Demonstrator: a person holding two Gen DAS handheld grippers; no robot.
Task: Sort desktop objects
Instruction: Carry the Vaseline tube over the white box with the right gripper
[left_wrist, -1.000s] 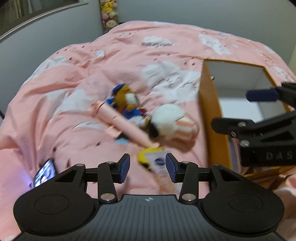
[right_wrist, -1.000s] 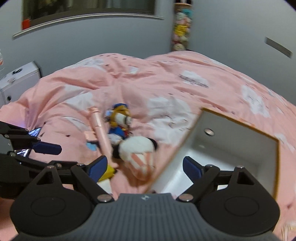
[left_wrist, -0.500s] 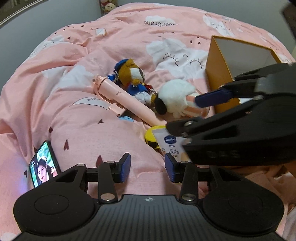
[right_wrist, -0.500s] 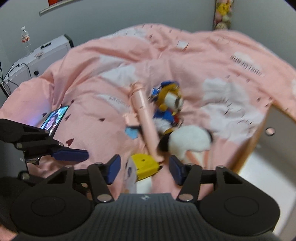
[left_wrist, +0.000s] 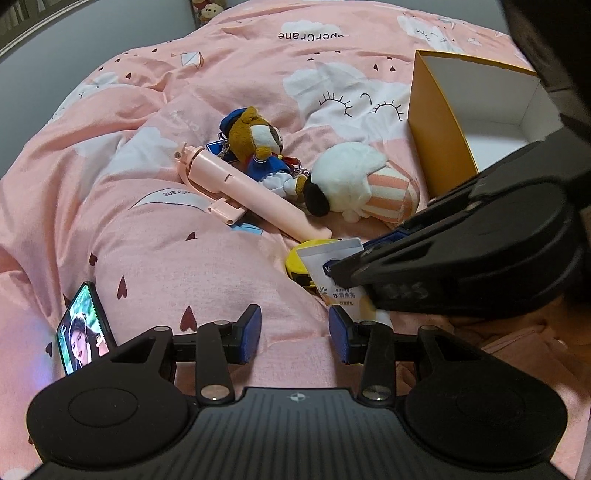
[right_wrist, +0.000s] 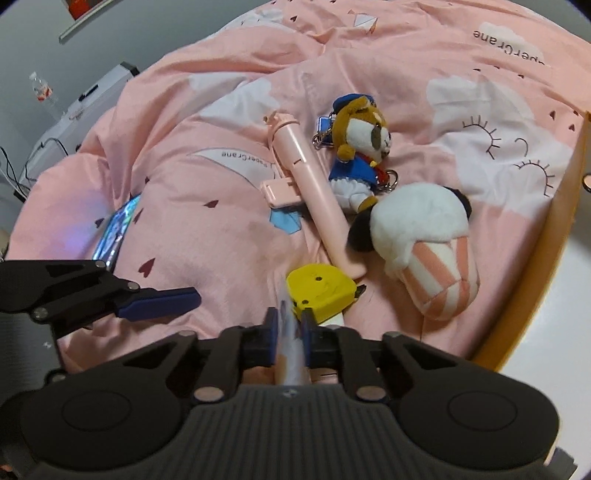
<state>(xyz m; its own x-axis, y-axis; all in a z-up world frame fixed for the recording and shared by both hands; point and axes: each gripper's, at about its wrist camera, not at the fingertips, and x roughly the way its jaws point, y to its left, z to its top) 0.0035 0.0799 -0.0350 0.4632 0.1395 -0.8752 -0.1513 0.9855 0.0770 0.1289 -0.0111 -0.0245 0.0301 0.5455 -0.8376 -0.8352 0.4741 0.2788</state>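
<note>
A white cream tube (left_wrist: 332, 258) lies against a yellow tape measure (left_wrist: 297, 260) on the pink duvet. My right gripper (right_wrist: 290, 321) is closing, and its blue pads press on the tube (right_wrist: 290, 339), which stands edge-on between them. In the left wrist view the right gripper (left_wrist: 347, 266) reaches in from the right over the tube. My left gripper (left_wrist: 293, 321) hovers open just in front of the tube with nothing between its fingers. Beyond lie a pink selfie stick (left_wrist: 251, 192), a dog plush keychain (left_wrist: 258, 144) and a white plush with pink stripes (left_wrist: 362, 184).
An open orange box (left_wrist: 436, 122) with a white inside stands at the right, its wall (right_wrist: 546, 258) close to the striped plush. A lit phone (left_wrist: 79, 328) lies at the left on the duvet. A white case and a bottle (right_wrist: 42, 92) stand beside the bed.
My right gripper swung from above the box leftward and down to the tube, and its jaws narrowed from wide to pressing on it. The left gripper sank a little and kept its opening.
</note>
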